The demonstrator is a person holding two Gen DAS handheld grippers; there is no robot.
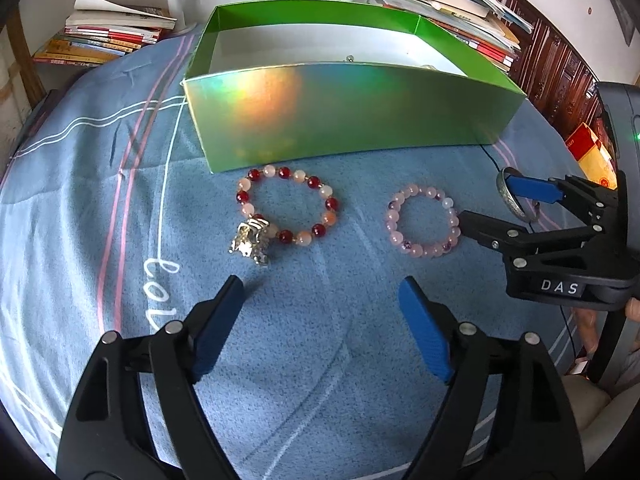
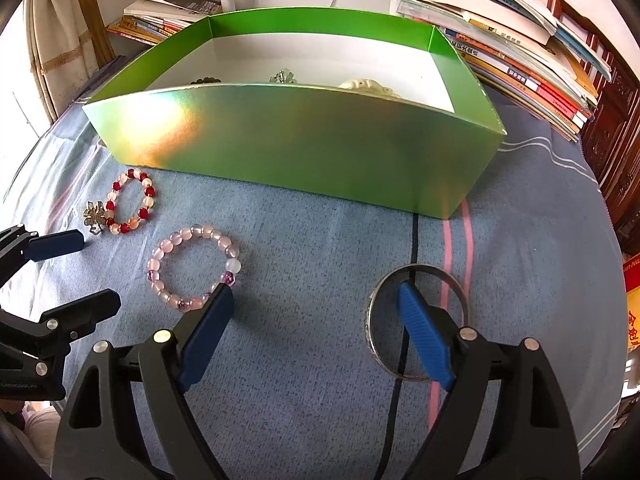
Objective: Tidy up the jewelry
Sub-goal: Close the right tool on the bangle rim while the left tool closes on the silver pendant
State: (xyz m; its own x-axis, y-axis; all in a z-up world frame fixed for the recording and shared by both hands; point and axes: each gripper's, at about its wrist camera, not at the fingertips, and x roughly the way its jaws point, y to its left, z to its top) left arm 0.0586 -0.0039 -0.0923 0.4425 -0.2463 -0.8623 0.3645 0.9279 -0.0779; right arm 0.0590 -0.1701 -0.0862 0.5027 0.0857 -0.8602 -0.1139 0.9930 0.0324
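Blue striped bedsheet (image 1: 80,168) over a soft surface that looks like a bed; book stacks (image 1: 108,36) along the far side, dark carved wood at far right.

Far centre: green box (image 1: 340,120), open top, shiny near wall standing tall. A few pieces already lie inside, half hidden by that wall. Anything going in must be lifted over the rim.

Left: red-and-peach bead bracelet (image 1: 286,204), lying flat just near the box wall, a silver charm (image 1: 250,242) on its near-left side. Probably elastic-strung, so limp; beads round and slick. I judge the best hold is across the bead string away from the charm, which would swing and tip the load.

My left tongs (image 1: 322,300) hang released, jaws wide, nothing between them, just near of that bracelet.

Middle: pink bead bracelet (image 2: 194,268), flat, apart from the red one. Same handling: light, floppy, rolls under the pads. The left finger of my right tongs (image 2: 314,302) looks to overlap its near-right beads; contact I cannot tell.

Right: silver bangle (image 2: 418,322), stiff, thin, smooth metal, likely to skate on a pinch. My right tongs stand spread and grasp nothing; the right finger sits inside the ring, the left outside. Closing would clamp the bangle's left rim.

Open sheet lies right of the bangle and near of everything. The two tongs sit close together in the middle.
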